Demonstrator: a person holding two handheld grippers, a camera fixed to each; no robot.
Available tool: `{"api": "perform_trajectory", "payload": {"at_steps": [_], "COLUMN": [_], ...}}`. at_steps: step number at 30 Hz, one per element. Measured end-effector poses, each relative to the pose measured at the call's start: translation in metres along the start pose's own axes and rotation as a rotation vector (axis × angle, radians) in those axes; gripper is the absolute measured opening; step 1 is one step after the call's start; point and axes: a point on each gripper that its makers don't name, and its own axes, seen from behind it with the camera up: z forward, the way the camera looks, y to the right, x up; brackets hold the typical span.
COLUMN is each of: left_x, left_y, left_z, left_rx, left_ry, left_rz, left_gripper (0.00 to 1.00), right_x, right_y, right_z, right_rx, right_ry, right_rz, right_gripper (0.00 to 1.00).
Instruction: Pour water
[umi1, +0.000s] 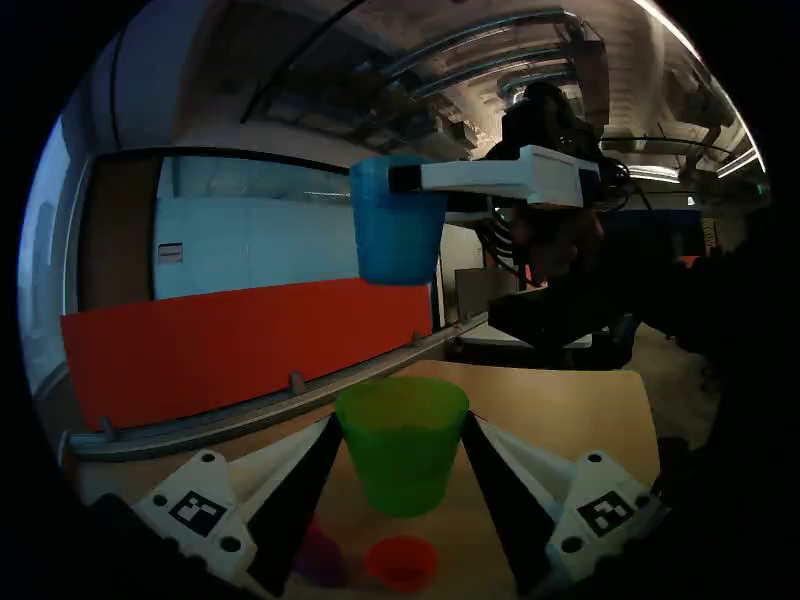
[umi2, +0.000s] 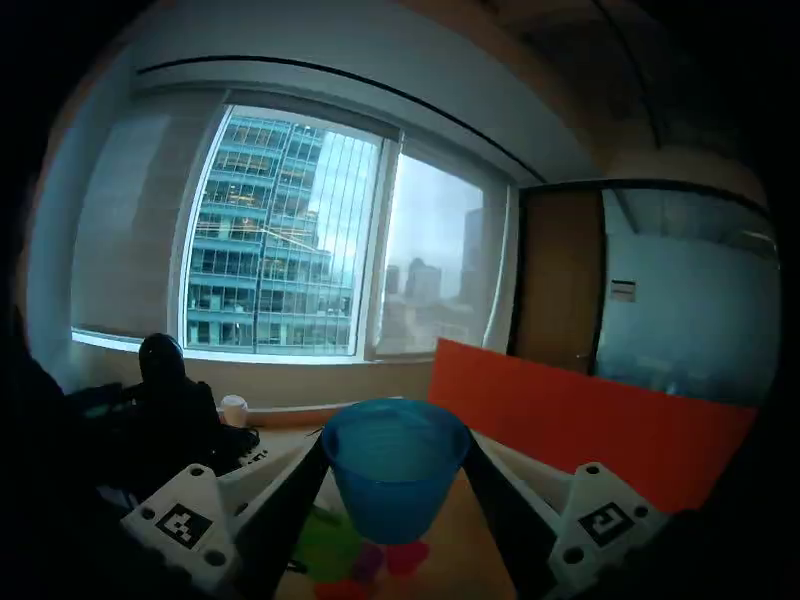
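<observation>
While I watched the left gripper view, the left gripper (umi1: 402, 425) had both fingers pressed against the sides of the green cup (umi1: 402, 455), which stood upright between them over the wooden table (umi1: 570, 400). Lower down, on the table, a small red cup (umi1: 402, 562) stood with a purple cup (umi1: 322, 555) just beside it. Higher in that view I saw the blue cup (umi1: 397, 220) held upright in the air, apart from the green cup, in front of a glass wall and the orange panel (umi1: 240, 340). In the right gripper view, the right gripper (umi2: 395, 445) pinched the blue cup from both sides, rim up and level, with a large window (umi2: 290, 250) behind it. I could not tell whether either cup held water.
</observation>
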Motion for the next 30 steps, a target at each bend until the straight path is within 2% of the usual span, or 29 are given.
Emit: {"api": "perform_trajectory", "payload": {"at_steps": [10, 18, 30], "left_x": [-0.002, -0.008, -0.012], "left_y": [-0.012, -0.027, -0.042], "left_z": [-0.01, -0.025, -0.044], "left_rx": [0.034, 0.079, 0.134], "left_ry": [-0.012, -0.028, -0.036], "left_rz": [0.011, 0.013, -0.005], "left_gripper": [0.86, 0.86, 0.86], "right_x": [-0.016, -0.038, -0.056], "right_y": [0.011, 0.029, 0.056], "right_z": [-0.017, -0.04, -0.074], "right_rx": [-0.038, -0.075, -0.148], "right_ry": [-0.018, -0.04, -0.061], "right_rz": [0.014, 0.033, 0.051], "right_gripper": [0.92, 0.92, 0.92]}}
